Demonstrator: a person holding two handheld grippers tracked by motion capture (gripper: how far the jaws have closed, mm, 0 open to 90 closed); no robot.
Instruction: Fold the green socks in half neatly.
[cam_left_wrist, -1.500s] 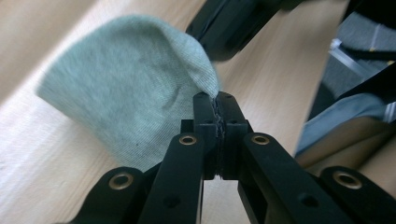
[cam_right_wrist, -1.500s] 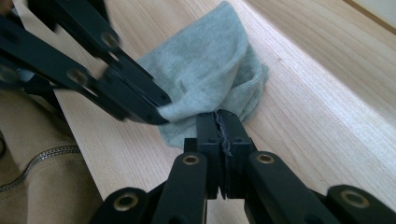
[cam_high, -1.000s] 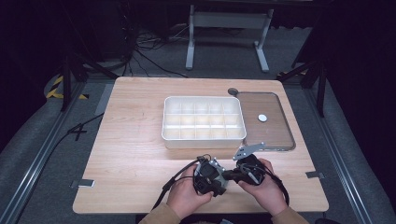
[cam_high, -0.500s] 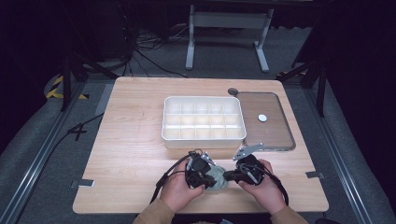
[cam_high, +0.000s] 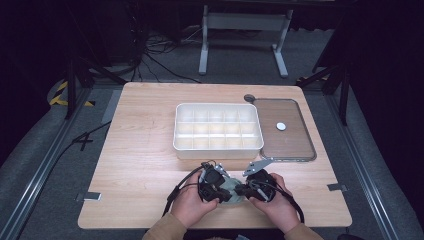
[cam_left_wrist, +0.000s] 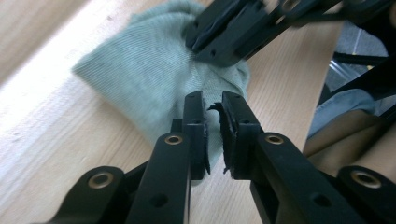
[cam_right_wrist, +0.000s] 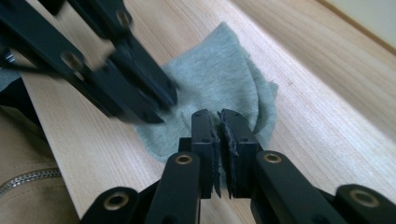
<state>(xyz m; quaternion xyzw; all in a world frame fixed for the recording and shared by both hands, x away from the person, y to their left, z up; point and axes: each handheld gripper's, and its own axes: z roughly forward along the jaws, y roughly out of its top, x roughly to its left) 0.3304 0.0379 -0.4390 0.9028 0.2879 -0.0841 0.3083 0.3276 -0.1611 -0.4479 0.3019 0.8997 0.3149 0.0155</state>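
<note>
- high view: grey-green cloth (cam_high: 231, 192) at table's (cam_high: 140, 150) 6 o'clock edge, between left gripper (cam_high: 216, 188) and right gripper (cam_high: 248, 189); compartment tray (cam_high: 218, 126) at 12 o'clock.
- left gripper view: jaws slightly parted, no cloth visibly pinched.
- right gripper view: jaws just opening, nearly closed, cloth behind them. risk: fold springs open, unpinned.

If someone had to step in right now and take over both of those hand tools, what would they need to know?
Left gripper: jaws nearly closed, a narrow gap between them, tips over the near edge of the grey-green cloth; they have just been closing, then eased slightly.
Right gripper: jaws almost together over the cloth's edge, just been opening a little; whether they pinch fabric I cannot tell.
The cloth lies crumpled at the table's near edge, between both hands. The white compartment tray sits behind it.
Done: cloth bunched up. Left: probably folding it neatly.
</note>
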